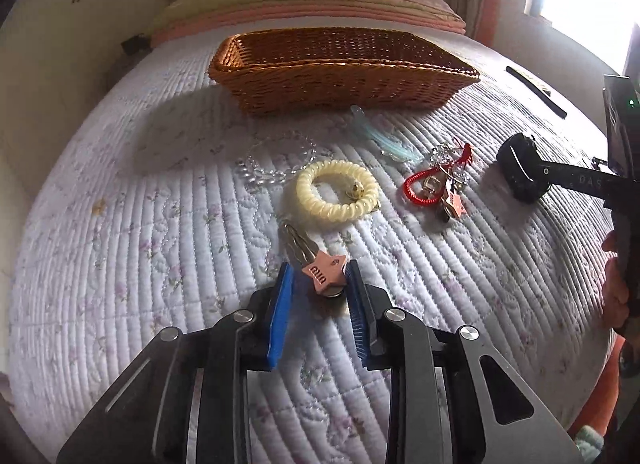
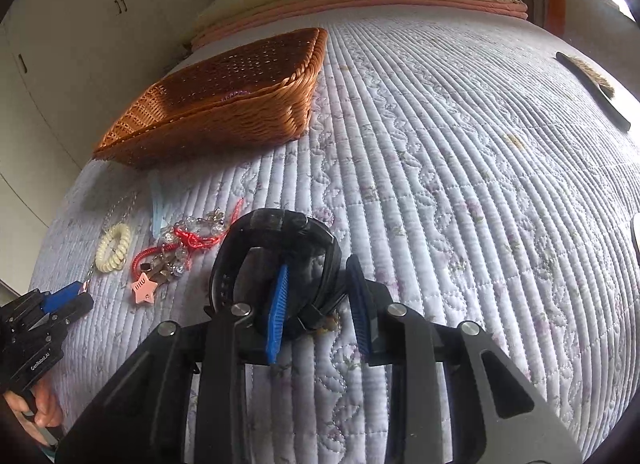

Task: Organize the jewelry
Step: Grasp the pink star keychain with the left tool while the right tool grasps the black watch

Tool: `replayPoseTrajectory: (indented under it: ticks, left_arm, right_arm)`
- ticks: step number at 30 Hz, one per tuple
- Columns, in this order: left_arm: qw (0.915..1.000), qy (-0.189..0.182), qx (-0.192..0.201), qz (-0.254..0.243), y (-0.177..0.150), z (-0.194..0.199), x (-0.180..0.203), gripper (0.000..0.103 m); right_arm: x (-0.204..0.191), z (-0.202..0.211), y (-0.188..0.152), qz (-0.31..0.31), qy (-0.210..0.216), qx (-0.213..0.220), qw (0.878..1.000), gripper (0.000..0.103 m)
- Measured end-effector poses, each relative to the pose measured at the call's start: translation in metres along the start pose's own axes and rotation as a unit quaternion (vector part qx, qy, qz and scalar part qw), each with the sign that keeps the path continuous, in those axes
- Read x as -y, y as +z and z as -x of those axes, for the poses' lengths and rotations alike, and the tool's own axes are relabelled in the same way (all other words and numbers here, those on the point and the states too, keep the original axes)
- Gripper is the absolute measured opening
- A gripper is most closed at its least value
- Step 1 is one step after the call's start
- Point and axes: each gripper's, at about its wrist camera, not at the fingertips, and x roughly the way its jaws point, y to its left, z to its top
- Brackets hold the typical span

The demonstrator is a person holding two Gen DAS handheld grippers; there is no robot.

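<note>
The left gripper [image 1: 318, 276] has its blue pads on both sides of a pink star hair clip [image 1: 323, 271]. The pads touch the star's points, so the jaws seem closed on it, and the clip's metal part points forward from the tips. Just ahead of this claw lies a cream spiral bracelet [image 1: 337, 191] on the quilted bedspread [image 1: 160, 224]. A clear bead chain [image 1: 276, 162] lies ahead and to the left of the bracelet. Ahead and to the right is a tangle with a red coil cord [image 1: 424, 180] and a second pink star clip [image 2: 144, 287]. Far ahead stands the wicker basket [image 1: 340, 76].

The right gripper [image 2: 320, 284] has its jaws apart. One blue pad is inside the loop of a black watch [image 2: 276, 248] and the other is outside the strap. I cannot tell if they press the strap. The basket [image 2: 224, 112] is far ahead and to the left of this claw.
</note>
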Motion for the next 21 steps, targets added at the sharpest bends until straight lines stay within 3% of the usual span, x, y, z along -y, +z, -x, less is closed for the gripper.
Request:
replayPoseTrajectory:
  ticks: [5,9,11,14,17,21]
  left_arm:
    - [0.9998,-0.013,0.002,0.013,-0.006,0.004,-0.013,0.027]
    - [0.9985,-0.028,0.011,0.047,-0.005,0.004,-0.014,0.044]
    - [0.9985,-0.016,0.016,0.05,-0.003,0.001,-0.01,0.043]
    - [0.9983,0.022,0.017,0.052,-0.002,-0.003,-0.007,0.025]
    - [0.998,0.024,0.025,0.053,-0.005,0.0,-0.009,0.022]
    - [0.9978,0.016,0.043,0.048,-0.011,0.009,-0.006,0.021]
  right_arm:
    - [0.004,0.0,-0.001,-0.014,0.006,-0.005,1.0,0.026]
    - [0.004,-0.003,0.002,-0.027,0.0,-0.016,0.999,0.026]
    - [0.002,-0.004,0.004,-0.027,-0.007,-0.019,0.999,0.026]
    - [-0.003,-0.005,0.003,-0.009,-0.02,-0.014,1.0,0.026]
    - [-0.005,-0.001,-0.003,0.002,-0.023,0.002,1.0,0.024]
    - [0.001,0.006,-0.008,-0.018,0.006,0.01,1.0,0.022]
